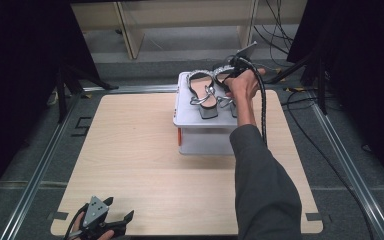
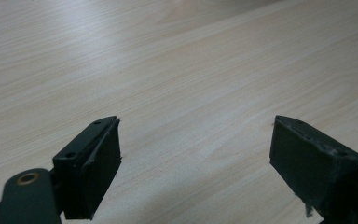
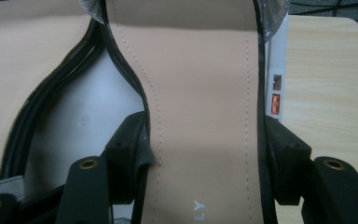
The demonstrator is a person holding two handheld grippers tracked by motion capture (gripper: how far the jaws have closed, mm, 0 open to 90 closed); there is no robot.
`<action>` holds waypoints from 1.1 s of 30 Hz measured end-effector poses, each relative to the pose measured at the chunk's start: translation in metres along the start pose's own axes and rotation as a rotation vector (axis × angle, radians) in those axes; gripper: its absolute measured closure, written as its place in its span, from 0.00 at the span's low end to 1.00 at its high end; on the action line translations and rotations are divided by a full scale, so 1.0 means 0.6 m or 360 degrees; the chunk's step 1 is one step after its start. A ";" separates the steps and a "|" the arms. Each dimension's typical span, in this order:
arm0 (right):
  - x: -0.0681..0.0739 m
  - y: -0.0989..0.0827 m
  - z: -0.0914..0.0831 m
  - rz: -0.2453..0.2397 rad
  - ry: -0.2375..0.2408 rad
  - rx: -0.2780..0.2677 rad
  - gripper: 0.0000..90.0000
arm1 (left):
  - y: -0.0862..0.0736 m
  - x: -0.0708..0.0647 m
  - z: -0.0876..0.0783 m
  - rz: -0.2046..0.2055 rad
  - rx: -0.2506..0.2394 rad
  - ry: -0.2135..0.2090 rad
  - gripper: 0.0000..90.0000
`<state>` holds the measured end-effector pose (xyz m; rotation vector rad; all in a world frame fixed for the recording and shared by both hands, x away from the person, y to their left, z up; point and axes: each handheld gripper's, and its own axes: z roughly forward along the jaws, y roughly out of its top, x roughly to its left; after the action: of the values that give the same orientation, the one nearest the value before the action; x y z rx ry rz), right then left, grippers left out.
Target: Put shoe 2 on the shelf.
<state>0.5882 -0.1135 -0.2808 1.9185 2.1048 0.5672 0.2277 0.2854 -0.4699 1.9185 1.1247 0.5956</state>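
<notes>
Two sandals (image 1: 212, 90), heels hidden by right hand (image 1: 242, 85)

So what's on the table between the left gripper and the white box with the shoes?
Nothing: in the high view, bare light wooden table lies between the left gripper and the white plastic box.

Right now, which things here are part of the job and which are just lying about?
In the job:
- right sandal, between the jaws of the right gripper
- left sandal beside it
- grey box under both

Not in play:
- left gripper, open over bare table
- cables on the floor behind
</notes>
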 end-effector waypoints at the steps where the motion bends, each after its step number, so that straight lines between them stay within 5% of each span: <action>1: 0.003 -0.001 -0.001 0.0022 0.0003 0.0023 0.41 | 0.000 -0.001 0.000 -0.0003 0.0004 0.0004 0.18; 17: -0.007 -0.015 -0.016 -0.0066 0.0180 0.0063 0.32 | 0.000 -0.001 0.001 -0.0002 0.0010 0.0006 0.18; 28: 0.006 -0.020 -0.032 -0.0029 0.0231 0.0093 0.24 | 0.000 -0.002 0.001 0.0003 0.0014 0.0007 0.18; 33: 0.014 -0.020 -0.035 -0.0047 0.0184 0.0106 0.22 | 0.000 -0.001 0.001 0.0001 0.0012 0.0007 0.18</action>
<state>0.5675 -0.1082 -0.2667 1.9293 2.2464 0.6236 0.2275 0.2846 -0.4703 1.9246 1.1308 0.5970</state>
